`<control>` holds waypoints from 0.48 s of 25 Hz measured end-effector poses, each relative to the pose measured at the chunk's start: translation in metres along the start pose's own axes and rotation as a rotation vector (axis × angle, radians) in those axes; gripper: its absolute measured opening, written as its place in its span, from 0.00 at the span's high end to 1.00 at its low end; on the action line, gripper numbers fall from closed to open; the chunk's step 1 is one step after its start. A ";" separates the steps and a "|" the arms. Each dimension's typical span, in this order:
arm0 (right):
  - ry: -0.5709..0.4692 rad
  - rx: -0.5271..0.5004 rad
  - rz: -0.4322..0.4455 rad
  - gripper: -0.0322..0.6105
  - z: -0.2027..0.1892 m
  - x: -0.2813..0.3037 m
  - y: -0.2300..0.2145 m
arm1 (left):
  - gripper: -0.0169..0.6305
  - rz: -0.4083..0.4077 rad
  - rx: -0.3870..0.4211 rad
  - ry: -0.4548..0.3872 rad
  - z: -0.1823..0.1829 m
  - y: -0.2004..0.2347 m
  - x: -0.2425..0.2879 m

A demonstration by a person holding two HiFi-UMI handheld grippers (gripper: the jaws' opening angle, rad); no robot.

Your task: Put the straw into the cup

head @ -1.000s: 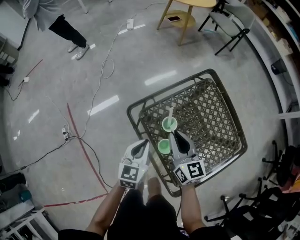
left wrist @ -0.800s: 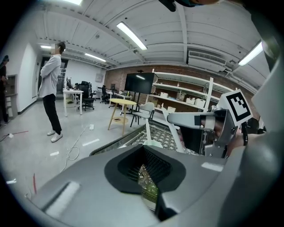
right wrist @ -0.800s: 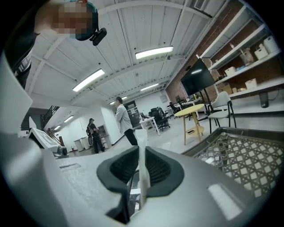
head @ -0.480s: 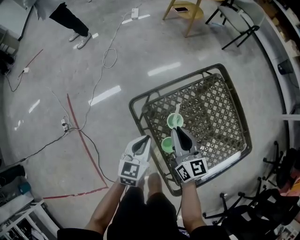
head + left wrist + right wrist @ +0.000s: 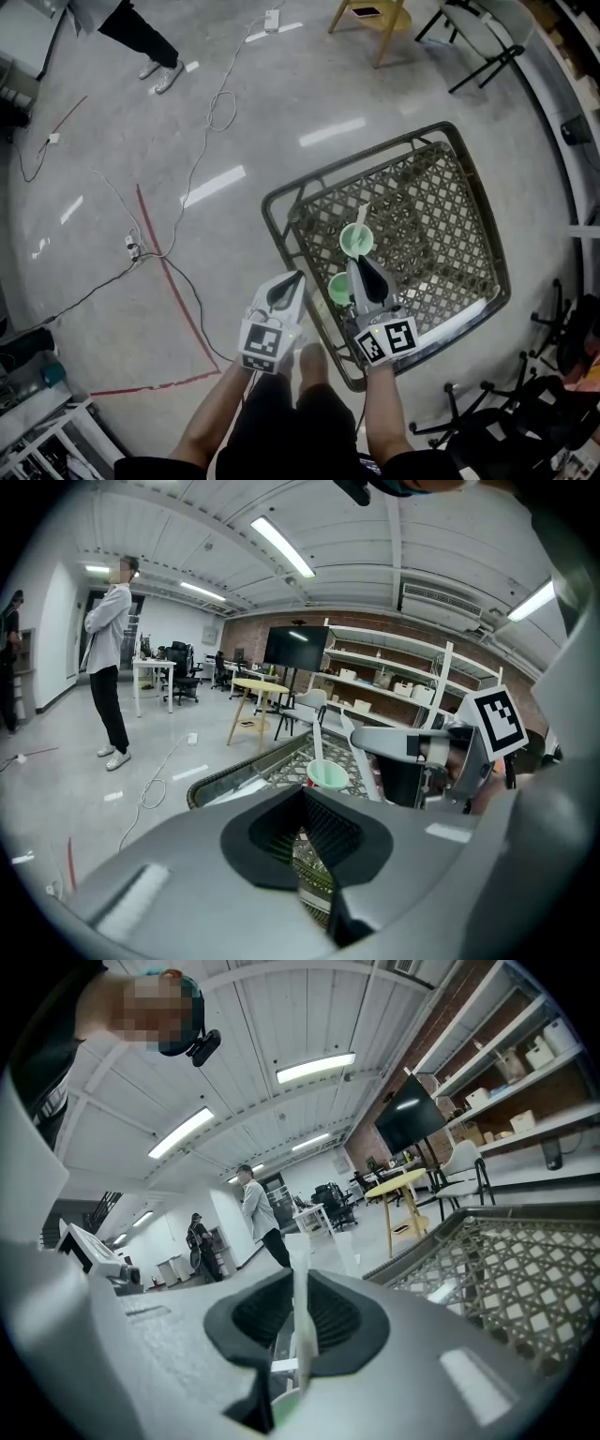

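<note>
Items I cannot fully read from my station:

1. Near cup (image 5: 337, 287): in the head view mostly behind the right gripper (image 5: 359, 264). In the right gripper view I get only a green sliver at the bottom edge.
2. Straw (image 5: 302, 1327): lower end lost behind the gripper's body. I cannot tell whether it is inside the cup.
3. Bystander (image 5: 141, 37): cropped by the top edge, legs and shoes only.
4. Wooden stool (image 5: 367, 13), folding chair (image 5: 473, 17): upper parts cut off.
5. Shelf items (image 5: 361, 677): too small to identify.
</note>
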State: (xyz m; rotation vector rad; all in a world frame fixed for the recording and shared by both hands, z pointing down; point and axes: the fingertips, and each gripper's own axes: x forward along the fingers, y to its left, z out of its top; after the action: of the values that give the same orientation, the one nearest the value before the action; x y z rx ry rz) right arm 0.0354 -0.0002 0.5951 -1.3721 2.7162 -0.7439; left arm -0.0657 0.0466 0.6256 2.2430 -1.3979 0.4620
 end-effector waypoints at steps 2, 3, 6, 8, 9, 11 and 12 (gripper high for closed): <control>-0.006 0.010 -0.003 0.87 -0.002 -0.001 -0.001 | 0.96 0.002 0.003 0.003 -0.001 0.001 -0.001; -0.006 0.010 -0.005 0.87 -0.003 -0.001 -0.001 | 0.96 0.002 0.005 0.004 -0.002 0.001 -0.002; -0.002 -0.004 -0.005 0.87 -0.004 -0.002 0.000 | 0.96 0.004 0.006 0.008 -0.003 0.001 -0.005; 0.000 -0.013 -0.004 0.86 -0.005 -0.003 0.002 | 0.96 0.006 0.005 0.010 -0.004 0.001 -0.008; 0.003 -0.018 -0.002 0.85 -0.005 -0.004 0.003 | 0.96 0.007 0.005 0.011 -0.003 0.001 -0.009; 0.012 -0.030 0.006 0.83 -0.006 -0.006 0.006 | 0.96 0.006 0.005 0.011 -0.002 0.000 -0.010; 0.016 -0.037 0.007 0.82 -0.007 -0.007 0.007 | 0.96 0.006 0.006 0.011 -0.002 0.000 -0.011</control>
State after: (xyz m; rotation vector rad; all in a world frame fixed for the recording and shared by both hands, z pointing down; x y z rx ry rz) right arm 0.0332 0.0111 0.5967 -1.3687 2.7597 -0.7113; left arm -0.0700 0.0555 0.6214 2.2383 -1.3993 0.4803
